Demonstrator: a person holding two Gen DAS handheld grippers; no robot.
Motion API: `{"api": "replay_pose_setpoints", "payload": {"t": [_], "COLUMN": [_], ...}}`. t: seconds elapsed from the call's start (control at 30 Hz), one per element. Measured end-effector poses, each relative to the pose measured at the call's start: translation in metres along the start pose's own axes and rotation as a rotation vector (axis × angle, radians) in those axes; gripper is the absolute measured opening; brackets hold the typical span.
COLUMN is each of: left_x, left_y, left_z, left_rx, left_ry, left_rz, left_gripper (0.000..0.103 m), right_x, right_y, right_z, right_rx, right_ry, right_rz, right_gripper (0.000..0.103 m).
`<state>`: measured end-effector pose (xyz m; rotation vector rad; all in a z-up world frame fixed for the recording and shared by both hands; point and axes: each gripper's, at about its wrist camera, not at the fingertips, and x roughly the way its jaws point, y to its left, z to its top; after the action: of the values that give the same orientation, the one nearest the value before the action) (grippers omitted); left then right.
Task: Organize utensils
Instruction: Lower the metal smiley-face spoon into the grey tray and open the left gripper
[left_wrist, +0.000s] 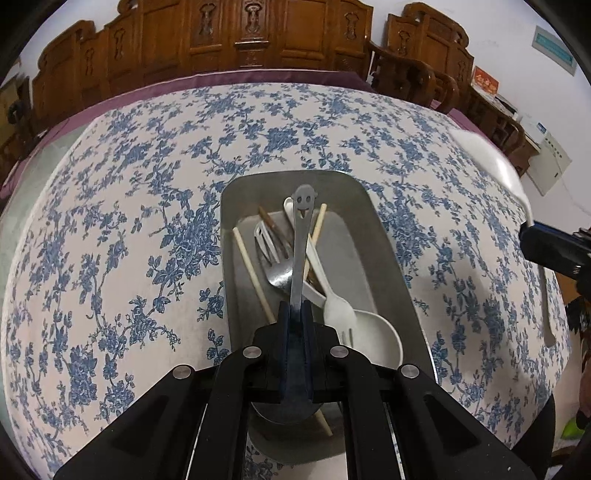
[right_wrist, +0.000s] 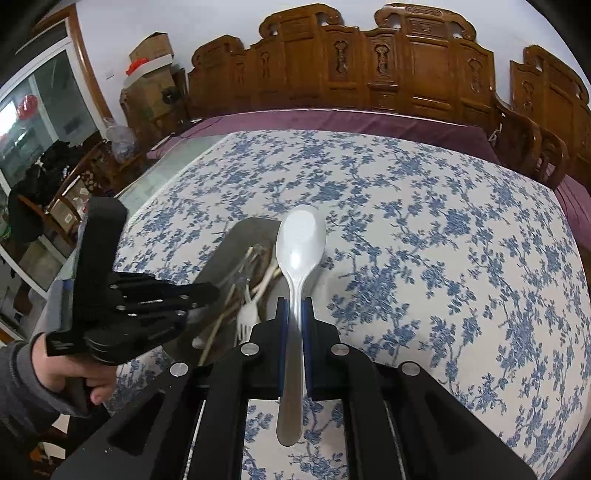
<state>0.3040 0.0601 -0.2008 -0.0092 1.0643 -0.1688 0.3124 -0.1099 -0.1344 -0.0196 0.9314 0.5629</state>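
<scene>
Left tool (left_wrist: 295, 314) clamped on a smiley-handled metal spoon (left_wrist: 298, 254), poised above the steel tray (left_wrist: 384, 236) of mixed utensils on the floral desk (left_wrist: 110, 221). Right tool (right_wrist: 294, 314) gripping a white plastic spoon (right_wrist: 301, 240) by the handle, bowl forward, just beside the tray.

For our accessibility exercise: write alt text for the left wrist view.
The left gripper holds a metal spoon with a smiley-face handle above a metal tray of mixed utensils, including a fork and a white plastic fork, on a blue floral tablecloth.
</scene>
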Motion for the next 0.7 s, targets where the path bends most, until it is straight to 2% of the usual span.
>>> {"api": "replay_pose_setpoints", "payload": {"t": [0.47, 0.7], "left_x": [0.014, 0.000], "left_y": [0.001, 0.007], "left_z": [0.004, 0.005], "left_rx": [-0.008, -0.022], "left_ry": [0.013, -0.013], "left_rz": [-0.011, -0.032], "left_gripper": [0.006, 0.006], "right_x": [0.010, 0.017], "right_y": [0.016, 0.021], "right_z": [0.004, 0.005], "right_rx": [-0.030, -0.034], "right_ry": [0.017, 0.025], "right_rz": [0.013, 0.012], "right_gripper": [0.009, 0.009]}}
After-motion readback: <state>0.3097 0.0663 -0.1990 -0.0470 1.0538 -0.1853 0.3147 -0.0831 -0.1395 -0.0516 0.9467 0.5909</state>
